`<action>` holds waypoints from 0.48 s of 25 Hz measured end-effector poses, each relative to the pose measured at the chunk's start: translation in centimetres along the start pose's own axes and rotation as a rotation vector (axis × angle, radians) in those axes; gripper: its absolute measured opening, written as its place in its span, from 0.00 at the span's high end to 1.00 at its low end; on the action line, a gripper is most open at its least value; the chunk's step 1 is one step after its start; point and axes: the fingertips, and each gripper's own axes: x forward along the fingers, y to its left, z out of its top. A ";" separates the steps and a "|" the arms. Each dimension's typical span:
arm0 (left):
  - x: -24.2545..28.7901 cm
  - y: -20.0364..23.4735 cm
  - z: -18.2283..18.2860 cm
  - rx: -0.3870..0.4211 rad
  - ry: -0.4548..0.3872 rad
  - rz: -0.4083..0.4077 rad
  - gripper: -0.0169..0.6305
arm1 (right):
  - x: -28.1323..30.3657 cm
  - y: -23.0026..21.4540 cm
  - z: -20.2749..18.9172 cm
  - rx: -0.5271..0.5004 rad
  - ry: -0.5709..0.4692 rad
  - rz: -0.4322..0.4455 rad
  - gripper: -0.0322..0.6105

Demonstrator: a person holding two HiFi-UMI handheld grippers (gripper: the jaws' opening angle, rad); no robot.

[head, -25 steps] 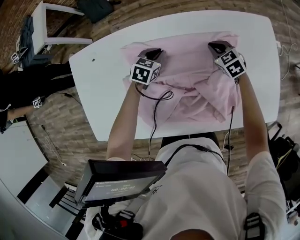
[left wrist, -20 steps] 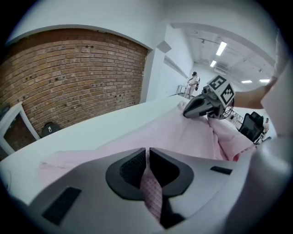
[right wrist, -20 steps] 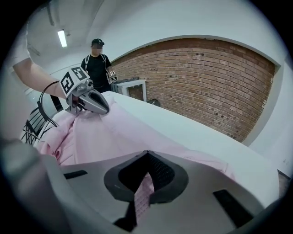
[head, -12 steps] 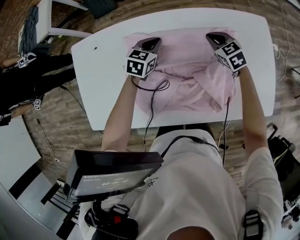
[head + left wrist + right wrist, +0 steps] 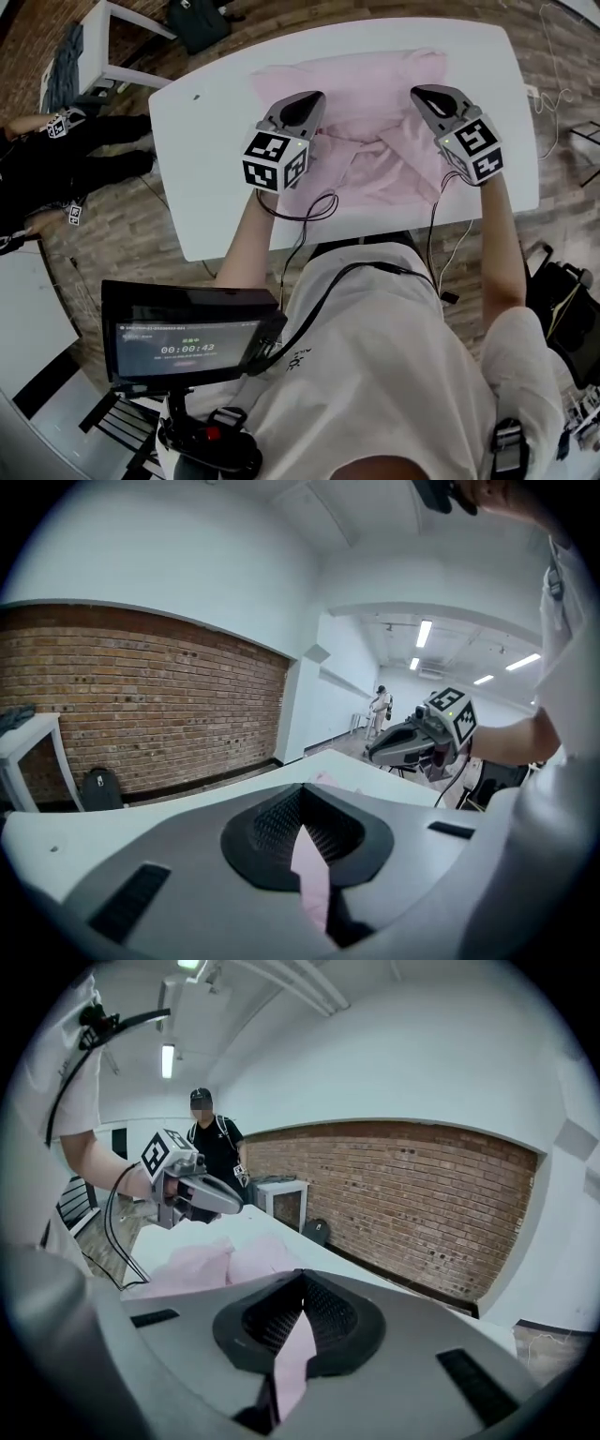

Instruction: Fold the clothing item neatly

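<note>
the left gripper [image 5: 300, 101] was clenched on a thin fold of the pink garment [image 5: 375, 122], and in the left gripper view a strip of pink cloth ran down between its closed jaws. the right gripper [image 5: 433, 97] was clamped the same way, a narrow tongue of the same cloth pinched between its ribbed pads [image 5: 323, 1314]. both grippers were held side by side over the white table [image 5: 206, 169], well apart from each other, each pointing away from the person and a little downward. the garment lay rumpled across the far middle of the table, with loose folds bunched between and below the two grippers; its far edge reached close to the table's far side. in the right gripper view the cloth showed as a soft pink heap on the tabletop just under the left gripper. a dark cable [image 5: 314, 208] looped from the left gripper over the table's near edge. a screen [image 5: 187, 336] hung at the person's chest. a brick wall [image 5: 141, 705] stood beyond the table, a black bag [image 5: 197, 14] sat on the floor, and another person in black [image 5: 211, 1147] stood behind.
</note>
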 end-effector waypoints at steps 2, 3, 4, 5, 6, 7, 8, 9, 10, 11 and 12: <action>-1.2 -1.4 0.0 -0.009 -0.016 -0.017 0.97 | -2.0 1.0 0.4 0.026 -0.034 -0.019 0.95; -1.7 -2.1 -0.2 -0.003 -0.018 -0.023 0.97 | -3.0 1.6 0.4 0.041 -0.049 -0.028 0.95; -2.3 -3.0 -0.5 0.006 -0.017 -0.028 0.97 | -4.0 2.2 0.3 0.057 -0.064 -0.034 0.95; -2.9 -4.0 -0.9 0.014 -0.016 -0.034 0.97 | -4.9 2.7 0.2 0.072 -0.077 -0.038 0.95; -3.5 -5.0 -1.2 0.017 -0.015 -0.040 0.97 | -5.7 3.3 -0.1 0.087 -0.086 -0.042 0.95; -4.0 -6.0 -1.5 0.014 -0.014 -0.047 0.97 | -6.4 3.8 -0.5 0.098 -0.091 -0.045 0.95; -4.4 -6.9 -1.9 0.009 -0.012 -0.051 0.97 | -7.1 4.2 -1.0 0.106 -0.093 -0.049 0.95; -4.7 -7.8 -2.3 0.003 -0.009 -0.052 0.97 | -7.7 4.6 -1.5 0.114 -0.094 -0.052 0.95; -5.1 -8.8 -2.7 -0.003 -0.005 -0.050 0.97 | -8.4 4.9 -2.0 0.124 -0.098 -0.051 0.95; -5.4 -9.7 -3.2 -0.007 0.001 -0.046 0.97 | -9.0 5.3 -2.5 0.136 -0.104 -0.045 0.95; -5.6 -10.7 -3.7 -0.007 0.008 -0.042 0.97 | -9.5 5.7 -3.0 0.148 -0.111 -0.033 0.95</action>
